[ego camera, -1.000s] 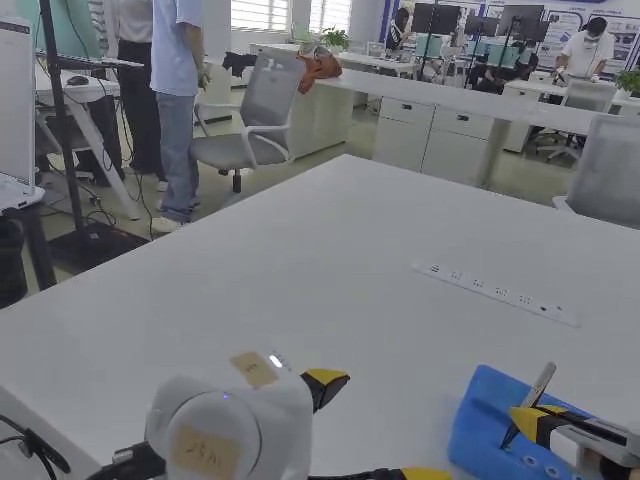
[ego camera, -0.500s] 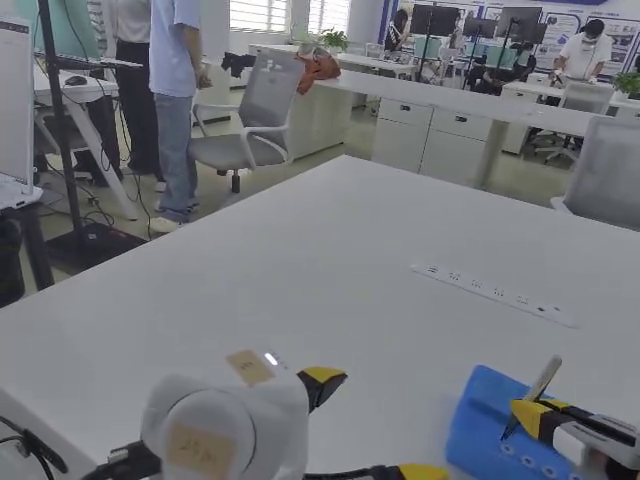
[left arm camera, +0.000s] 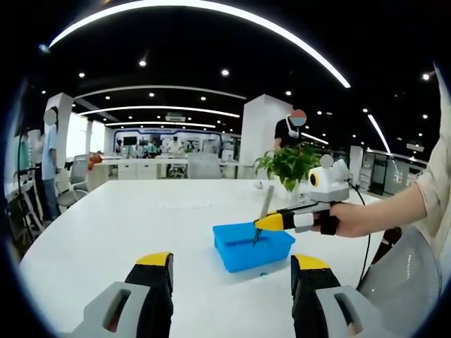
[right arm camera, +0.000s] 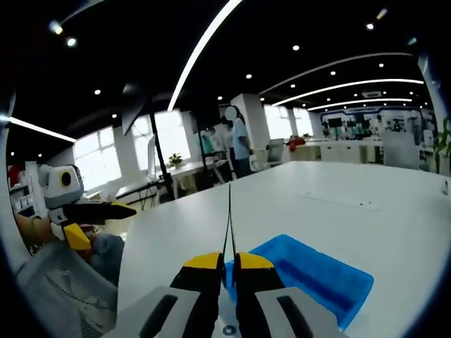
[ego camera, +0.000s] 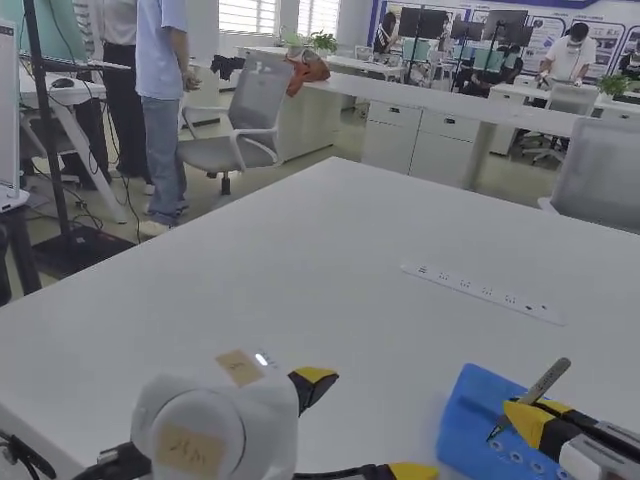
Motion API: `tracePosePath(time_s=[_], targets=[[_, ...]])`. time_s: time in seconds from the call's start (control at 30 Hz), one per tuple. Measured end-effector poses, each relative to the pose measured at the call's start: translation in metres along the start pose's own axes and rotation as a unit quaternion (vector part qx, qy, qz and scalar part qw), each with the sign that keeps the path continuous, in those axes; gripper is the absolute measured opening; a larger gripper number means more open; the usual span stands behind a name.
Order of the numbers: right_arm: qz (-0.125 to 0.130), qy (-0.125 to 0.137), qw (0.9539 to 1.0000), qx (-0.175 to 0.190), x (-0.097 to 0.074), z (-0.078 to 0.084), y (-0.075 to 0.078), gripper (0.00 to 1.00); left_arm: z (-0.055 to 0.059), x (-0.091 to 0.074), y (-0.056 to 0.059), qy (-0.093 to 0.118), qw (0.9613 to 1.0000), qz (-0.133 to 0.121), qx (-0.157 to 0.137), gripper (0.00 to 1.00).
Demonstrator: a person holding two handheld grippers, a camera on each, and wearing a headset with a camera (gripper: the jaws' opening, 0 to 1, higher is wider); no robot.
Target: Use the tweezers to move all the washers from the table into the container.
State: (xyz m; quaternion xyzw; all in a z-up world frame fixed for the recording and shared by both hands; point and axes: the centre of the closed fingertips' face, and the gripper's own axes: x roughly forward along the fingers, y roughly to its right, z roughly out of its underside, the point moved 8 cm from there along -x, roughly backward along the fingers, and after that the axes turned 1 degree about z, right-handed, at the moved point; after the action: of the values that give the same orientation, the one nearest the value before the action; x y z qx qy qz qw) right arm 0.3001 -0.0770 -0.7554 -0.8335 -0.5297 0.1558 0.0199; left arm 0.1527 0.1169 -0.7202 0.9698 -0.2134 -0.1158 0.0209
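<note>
Our right gripper [right arm camera: 229, 260] clamps the thin metal tweezers [right arm camera: 229, 218], tips at the shallow blue plastic container [ego camera: 465, 412] on the white table [ego camera: 300, 260], our left gripper [left arm camera: 232, 262] gapes empty, and we cannot tell how many washers remain.

I work in a large open-plan office. My white counter [ego camera: 300, 270] carries a long power strip [ego camera: 480, 292]. Across the top of the head view run rows of white desks [ego camera: 470, 103] with drawer cabinets [ego camera: 440, 158], grey swivel chairs [ego camera: 235, 125], dark monitors [ego camera: 440, 20] and window blinds [ego camera: 255, 12]. A person [ego camera: 160, 100] stands at upper left. In the left gripper view, recessed spotlights [left arm camera: 224, 72] dot the ceiling, and a potted plant [left arm camera: 290, 165] sits right of centre.
</note>
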Motion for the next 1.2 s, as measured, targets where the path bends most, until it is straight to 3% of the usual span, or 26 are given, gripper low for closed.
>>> tracePosePath(time_s=[0.33, 0.87, 1.2], targets=[[0.006, -0.049, 0.9987, 0.016, -0.006, 0.035, 0.003, 0.04, 0.0, 0.0, 0.0, 0.0, 1.0, 0.0, 0.001, 0.68], [-0.002, -0.088, 0.9961, -0.002, -0.003, 0.046, -0.01, 0.04, 0.0, 0.001, 0.0, -0.002, 1.0, -0.001, 0.001, 0.68], [0.002, -0.085, 0.9962, -0.02, -0.003, 0.044, -0.006, 0.04, 0.001, 0.001, 0.0, -0.003, 1.0, -0.001, 0.002, 0.68]])
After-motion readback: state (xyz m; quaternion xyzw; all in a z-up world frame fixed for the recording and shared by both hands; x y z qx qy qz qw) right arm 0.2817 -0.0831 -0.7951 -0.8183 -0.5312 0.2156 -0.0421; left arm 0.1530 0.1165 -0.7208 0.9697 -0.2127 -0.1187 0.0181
